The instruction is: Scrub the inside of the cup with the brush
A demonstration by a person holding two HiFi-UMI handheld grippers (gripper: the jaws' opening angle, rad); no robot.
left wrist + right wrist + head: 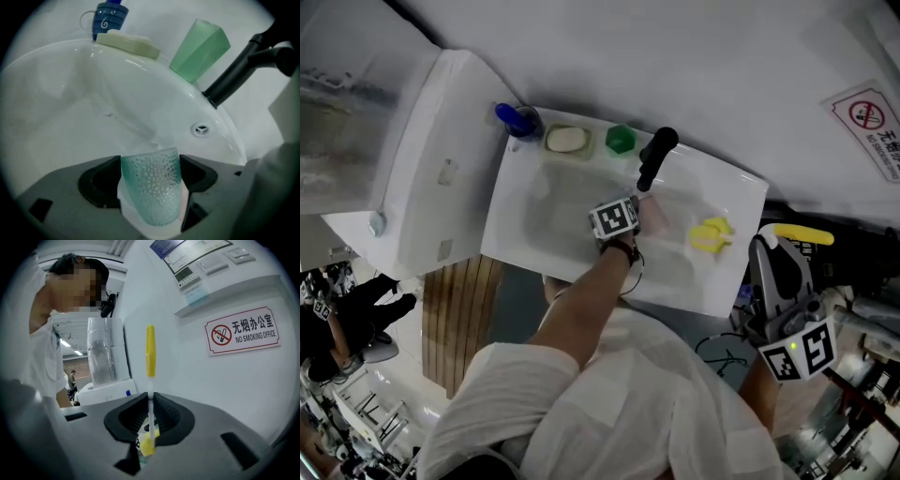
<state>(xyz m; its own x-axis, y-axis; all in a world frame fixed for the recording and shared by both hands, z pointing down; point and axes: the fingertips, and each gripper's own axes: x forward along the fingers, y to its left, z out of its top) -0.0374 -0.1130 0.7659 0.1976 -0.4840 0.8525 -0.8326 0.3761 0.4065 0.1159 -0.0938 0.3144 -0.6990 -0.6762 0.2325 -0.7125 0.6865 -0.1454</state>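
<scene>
The white rectangular ceramic sink (pixel 534 220) (pixel 65 108) fills the middle of my head view, and the black angled tap (pixel 654 156) (pixel 232 77) stands on its back rim; the left gripper (pixel 649 217) (pixel 151 182) reaches down into the basin, just in front of the tap. In the left gripper view its jaws are clenched on the translucent teal cup with a dimpled wall (pixel 152 187); the cup sits squarely between the two dark pads, touching both, with one end pointing out over the white slope of the basin; which end that is I cannot tell.

The right gripper (pixel 775 251) (pixel 150 420) is held well apart from the cup, off the sink's right end; its jaws are closed almost together on the thin white stem of the brush with the yellow handle (pixel 804 234) (pixel 150 351); the yellow part juts out beyond the jaw tips toward the white wall, where the red-bordered no-smoking sign (pixel 243 331) hangs.

Along the sink's back rim, from its left, stand the blue glazed mug (pixel 517 120) (pixel 108 18), the cream bar of soap (pixel 566 140) (pixel 127 41) and the pale green faceted block (pixel 621 140) (pixel 199 49); a small yellow object (pixel 711 234), too blurred to name, lies in the right part of the sink; the round overflow hole (pixel 201 130) shows in the wall below the tap.
</scene>
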